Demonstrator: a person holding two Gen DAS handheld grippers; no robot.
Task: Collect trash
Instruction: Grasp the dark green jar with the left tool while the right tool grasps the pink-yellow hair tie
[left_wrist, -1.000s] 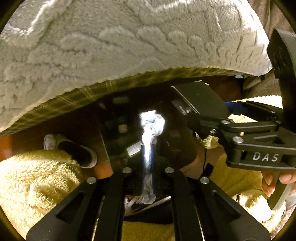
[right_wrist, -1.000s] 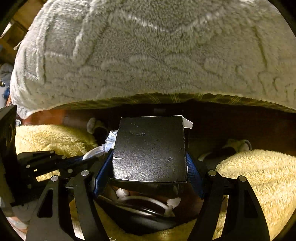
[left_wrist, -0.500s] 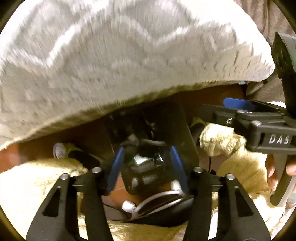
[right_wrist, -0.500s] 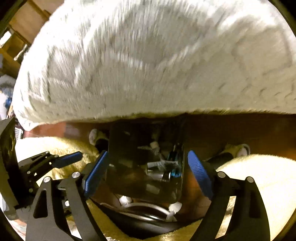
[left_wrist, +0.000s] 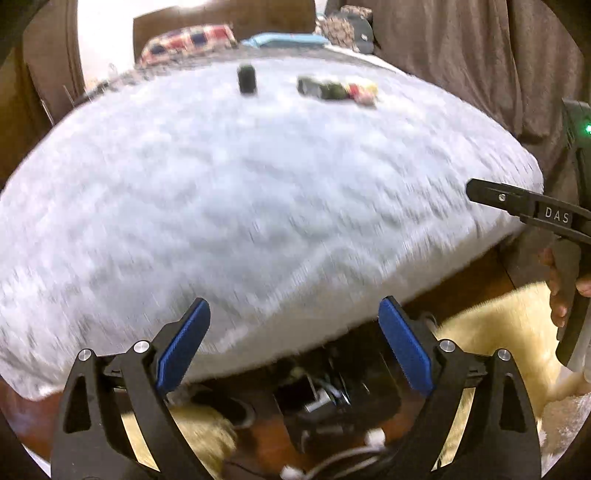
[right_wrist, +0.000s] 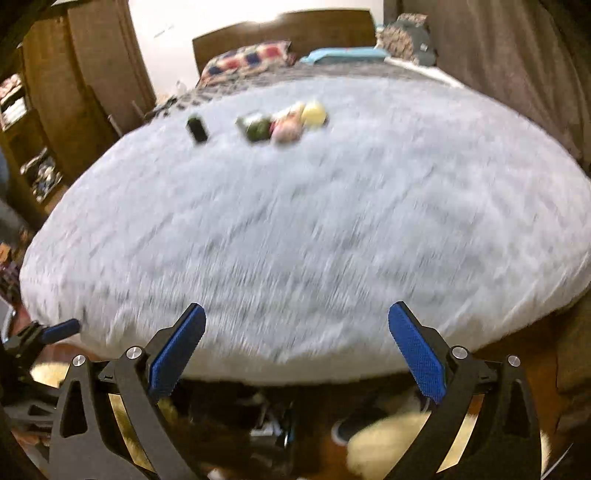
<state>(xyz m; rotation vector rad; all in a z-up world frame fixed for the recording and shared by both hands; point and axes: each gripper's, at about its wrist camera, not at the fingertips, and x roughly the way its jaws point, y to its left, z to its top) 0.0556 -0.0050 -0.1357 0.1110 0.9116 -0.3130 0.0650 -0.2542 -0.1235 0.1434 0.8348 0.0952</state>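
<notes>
Left tongs (left_wrist: 293, 343): spread wide, blue pads apart, nothing between them; the jaws have just been opening. Right tongs (right_wrist: 295, 347): likewise spread wide and empty, jaws also just opened further. Both sets angle downward over the near edge of a bed.

Bed cover (left_wrist: 258, 192): pale, fluffy, motion-blurred; it fills the space ahead of and above both tongs.

Below the left tongs, under the bed edge: a dark bin (left_wrist: 332, 395) with mixed scraps inside, contents too blurred to identify. The same bin (right_wrist: 273, 424) sits low between the right tongs' fingers in the right wrist view.

Remaining trash, well beyond the tongs on the far part of the bed: a small black object (left_wrist: 246, 78), standing apart, and to its right a cluster of dark, green, red and yellow items (left_wrist: 338, 90). Right wrist view shows the same black object (right_wrist: 197, 128) and cluster (right_wrist: 284, 122).

Yellow fleecy fabric (left_wrist: 491, 325) lies low right of the left tongs. A hand (left_wrist: 561, 291) grips the right tool's handle at the right edge. Pillows (right_wrist: 247, 62) lie at the headboard, far behind.
</notes>
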